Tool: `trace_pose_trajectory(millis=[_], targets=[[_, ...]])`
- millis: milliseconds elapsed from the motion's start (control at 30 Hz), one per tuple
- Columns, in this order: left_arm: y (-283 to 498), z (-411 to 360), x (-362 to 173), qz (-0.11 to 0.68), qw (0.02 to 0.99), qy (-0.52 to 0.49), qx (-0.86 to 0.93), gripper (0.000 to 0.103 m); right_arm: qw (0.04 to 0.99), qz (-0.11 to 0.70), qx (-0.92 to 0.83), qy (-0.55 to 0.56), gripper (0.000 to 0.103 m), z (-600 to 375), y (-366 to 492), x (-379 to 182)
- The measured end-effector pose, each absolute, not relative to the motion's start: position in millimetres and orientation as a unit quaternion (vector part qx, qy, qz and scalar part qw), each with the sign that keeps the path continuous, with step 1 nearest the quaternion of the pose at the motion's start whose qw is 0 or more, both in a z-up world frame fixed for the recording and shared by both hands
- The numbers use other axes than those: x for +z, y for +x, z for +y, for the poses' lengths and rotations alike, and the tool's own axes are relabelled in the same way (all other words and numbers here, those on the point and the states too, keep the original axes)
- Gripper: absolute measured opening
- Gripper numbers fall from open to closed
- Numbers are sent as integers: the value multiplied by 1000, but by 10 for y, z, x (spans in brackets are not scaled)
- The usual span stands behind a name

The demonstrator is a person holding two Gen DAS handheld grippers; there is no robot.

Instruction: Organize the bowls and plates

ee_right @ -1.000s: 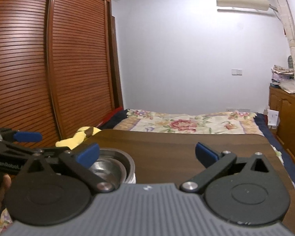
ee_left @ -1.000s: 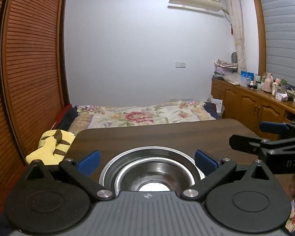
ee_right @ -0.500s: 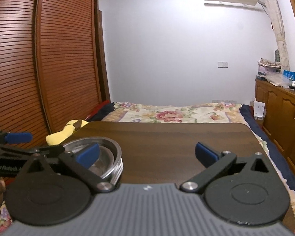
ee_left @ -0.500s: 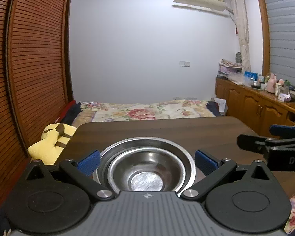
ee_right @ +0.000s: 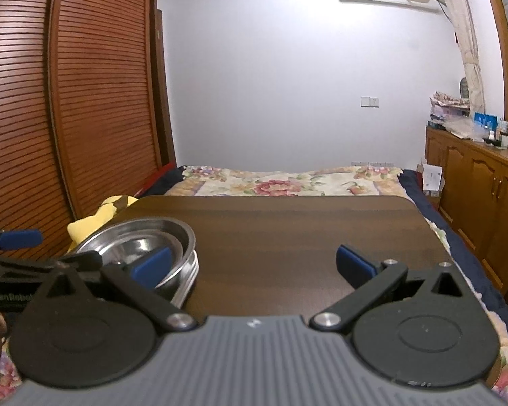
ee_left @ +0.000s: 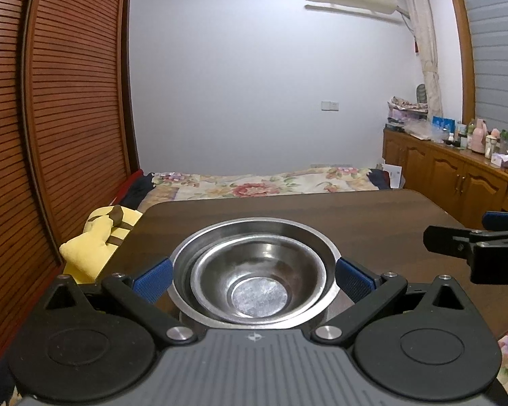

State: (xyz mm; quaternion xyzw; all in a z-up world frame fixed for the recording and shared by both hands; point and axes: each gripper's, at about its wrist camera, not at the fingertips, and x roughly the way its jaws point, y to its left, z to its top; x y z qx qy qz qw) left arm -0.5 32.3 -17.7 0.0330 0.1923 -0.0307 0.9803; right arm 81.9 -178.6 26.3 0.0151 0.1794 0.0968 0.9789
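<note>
A stack of nested steel bowls (ee_left: 254, 270) stands on the dark wooden table (ee_left: 372, 216), near its left edge. My left gripper (ee_left: 252, 279) is open, and its blue pads (ee_left: 152, 279) flank the stack's rim on both sides without clearly touching it. In the right wrist view the same bowls (ee_right: 142, 247) sit at the left, with several rims showing down the side of the stack. My right gripper (ee_right: 254, 264) is open over bare table (ee_right: 288, 230), to the right of the bowls, with nothing between its fingers. Each gripper shows at the edge of the other's view.
A yellow plush toy (ee_left: 98, 240) lies just off the table's left edge. Beyond the table is a bed with a floral cover (ee_left: 260, 186). Slatted wardrobe doors (ee_left: 67, 118) line the left, and wooden cabinets (ee_left: 457, 176) with bottles on top line the right.
The left gripper has drawn back from the bowls, so more of the stack shows between its fingers. The right gripper's view has shifted, bringing the bowls further in. Both stay open.
</note>
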Motion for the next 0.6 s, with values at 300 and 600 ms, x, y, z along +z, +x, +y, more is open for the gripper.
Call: trace_pose_trajectory(millis=[300,600], targets=[[-22,296,-321,208,977,37,-33,103,979,185,84,6,103,-1781,808,152],[-19,286,-469,223,974,39,-29,103,976,204,75,20,103,-1816,815,0]])
